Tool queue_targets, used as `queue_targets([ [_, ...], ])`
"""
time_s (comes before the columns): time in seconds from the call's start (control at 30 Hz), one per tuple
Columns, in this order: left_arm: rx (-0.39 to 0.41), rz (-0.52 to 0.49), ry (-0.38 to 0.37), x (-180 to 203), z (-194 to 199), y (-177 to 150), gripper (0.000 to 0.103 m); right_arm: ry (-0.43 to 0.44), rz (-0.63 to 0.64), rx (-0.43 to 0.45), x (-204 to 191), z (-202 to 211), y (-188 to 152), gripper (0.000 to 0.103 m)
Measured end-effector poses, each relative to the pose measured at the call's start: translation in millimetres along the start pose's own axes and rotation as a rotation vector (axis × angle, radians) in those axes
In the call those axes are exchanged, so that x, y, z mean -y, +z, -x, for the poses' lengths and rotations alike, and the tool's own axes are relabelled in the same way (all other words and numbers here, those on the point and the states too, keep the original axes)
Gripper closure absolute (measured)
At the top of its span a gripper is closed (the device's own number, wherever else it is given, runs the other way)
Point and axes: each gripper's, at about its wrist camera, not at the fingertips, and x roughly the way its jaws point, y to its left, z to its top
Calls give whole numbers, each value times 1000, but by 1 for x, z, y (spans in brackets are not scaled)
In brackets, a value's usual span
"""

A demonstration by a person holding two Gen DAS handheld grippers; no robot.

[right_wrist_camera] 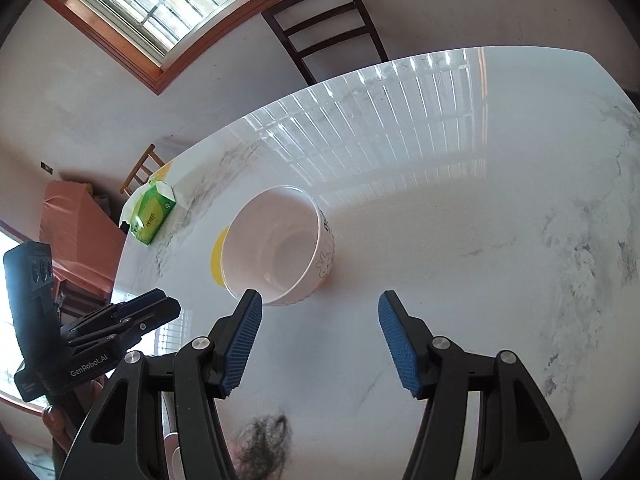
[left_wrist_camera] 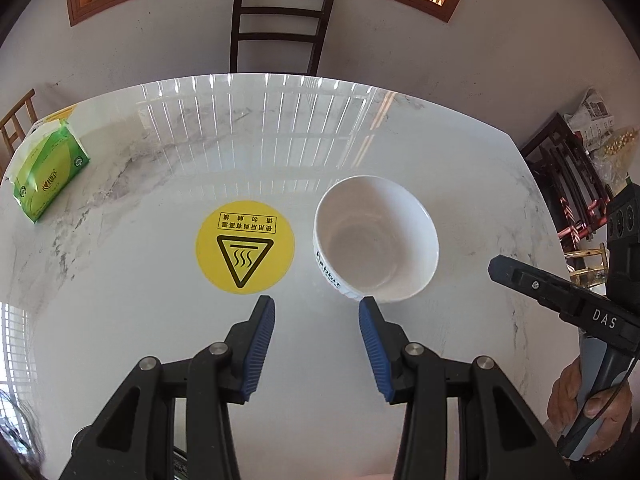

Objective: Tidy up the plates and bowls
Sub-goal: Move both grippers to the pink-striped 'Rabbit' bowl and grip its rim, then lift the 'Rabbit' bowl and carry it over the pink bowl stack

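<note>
A white bowl (left_wrist_camera: pixel 376 240) stands upright and empty on the white marble table (left_wrist_camera: pixel 160 340). My left gripper (left_wrist_camera: pixel 317 307) is open and empty just in front of it, its right fingertip close to the bowl's near rim. In the right wrist view the same bowl (right_wrist_camera: pixel 278 250), with a rabbit drawing on its side, sits ahead and left of my right gripper (right_wrist_camera: pixel 320 302), which is open and empty above the table. The right gripper's body shows in the left wrist view (left_wrist_camera: pixel 560 296), and the left gripper's body shows in the right wrist view (right_wrist_camera: pixel 120 320). No plates are in view.
A round yellow hot-surface sticker (left_wrist_camera: pixel 245 246) lies on the table left of the bowl. A green tissue pack (left_wrist_camera: pixel 50 174) sits at the far left corner. A dark wooden chair (left_wrist_camera: pixel 280 28) stands behind the table's far edge. Dark furniture (left_wrist_camera: pixel 568 184) stands at the right.
</note>
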Motion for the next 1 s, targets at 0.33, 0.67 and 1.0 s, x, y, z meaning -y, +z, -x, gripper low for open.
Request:
queue_targets([
  [0.33, -51, -21, 94, 14, -33, 33, 58, -103, 32, -59, -11, -37, 30, 45],
  [0.67, -153, 28, 153, 14, -83, 46, 58, -135, 68, -149, -17, -78, 35, 64],
  [1.0, -190, 143, 88, 5, -93, 36, 96, -95, 47, -227, -10, -93, 27, 89],
])
